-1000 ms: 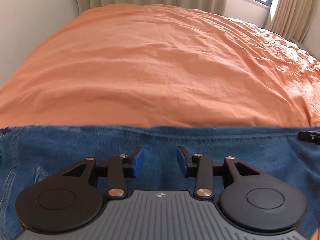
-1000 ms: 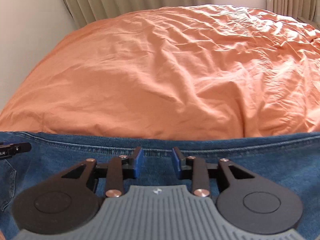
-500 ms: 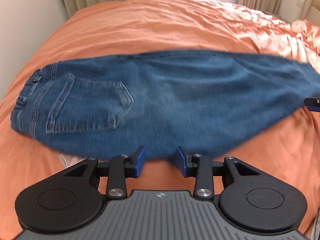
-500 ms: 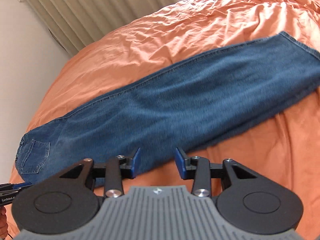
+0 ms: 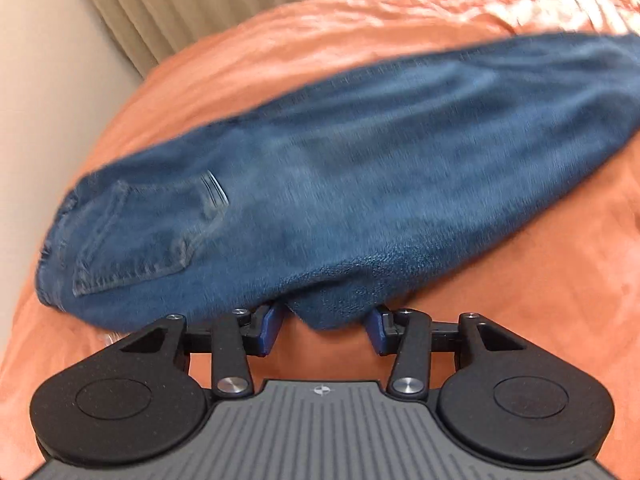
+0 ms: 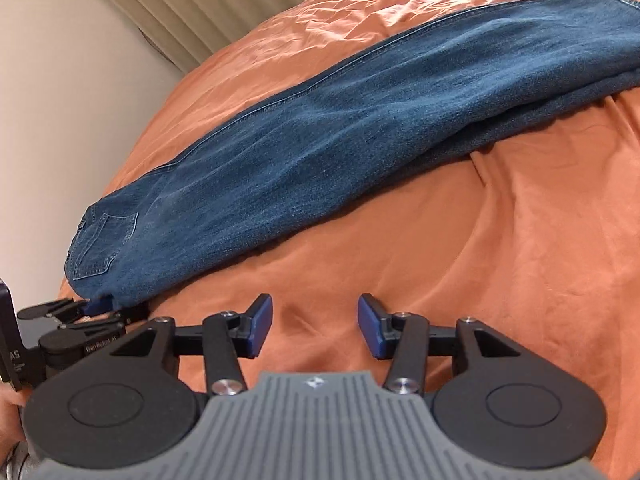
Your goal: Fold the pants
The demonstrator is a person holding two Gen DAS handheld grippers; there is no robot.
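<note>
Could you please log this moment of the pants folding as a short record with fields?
garment: blue denim jeans, folded lengthwise, back pocket up
surface: orange bed cover
left gripper: jaws just opened, a fold of jeans edge between the fingers, not pinched
right gripper: jaws just opened, nothing between them, over bare cover
backdrop: beige curtain

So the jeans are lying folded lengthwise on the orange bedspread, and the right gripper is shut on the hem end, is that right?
Not quite. The jeans do lie folded lengthwise on the orange bedspread, but the right gripper is not shut on them. The right wrist view shows its jaws open over bare bedspread, clear of the denim; they have just been opening, with nothing between them.
</note>
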